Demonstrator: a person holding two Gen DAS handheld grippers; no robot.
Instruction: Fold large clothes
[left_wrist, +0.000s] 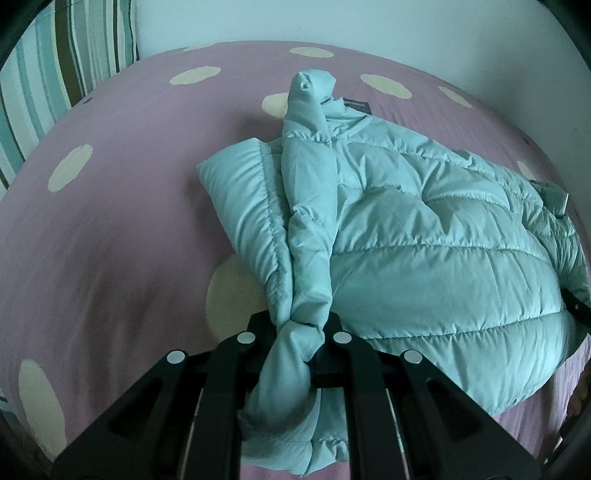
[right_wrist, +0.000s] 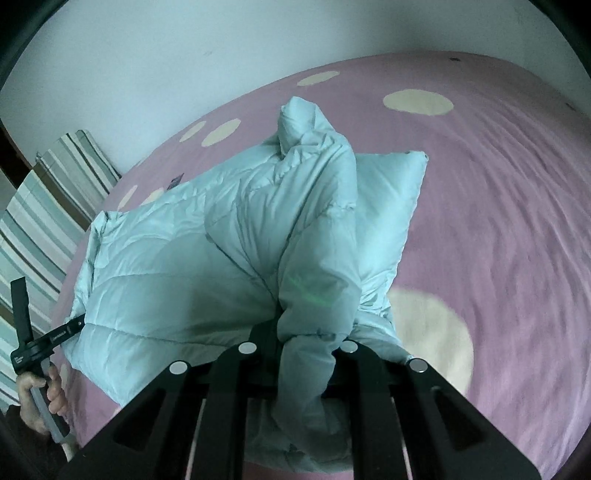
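Mint puffer jacket (left_wrist: 424, 240) lies bunched on pink dotted bed (left_wrist: 110, 240). Left tool (left_wrist: 295, 328) clamped on a twisted jacket edge; right tool (right_wrist: 299, 343) clamped on another bunched fold. Striped pillow (left_wrist: 55, 74) at bed's far edge.

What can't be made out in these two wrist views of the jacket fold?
- Left wrist view: the puffer jacket's hem runs behind the left gripper; its far side is cut off by the picture's edge.
- Right wrist view: jacket cloth bunched in the right gripper hides the pads.
- Dark label near the collar: too small to read.
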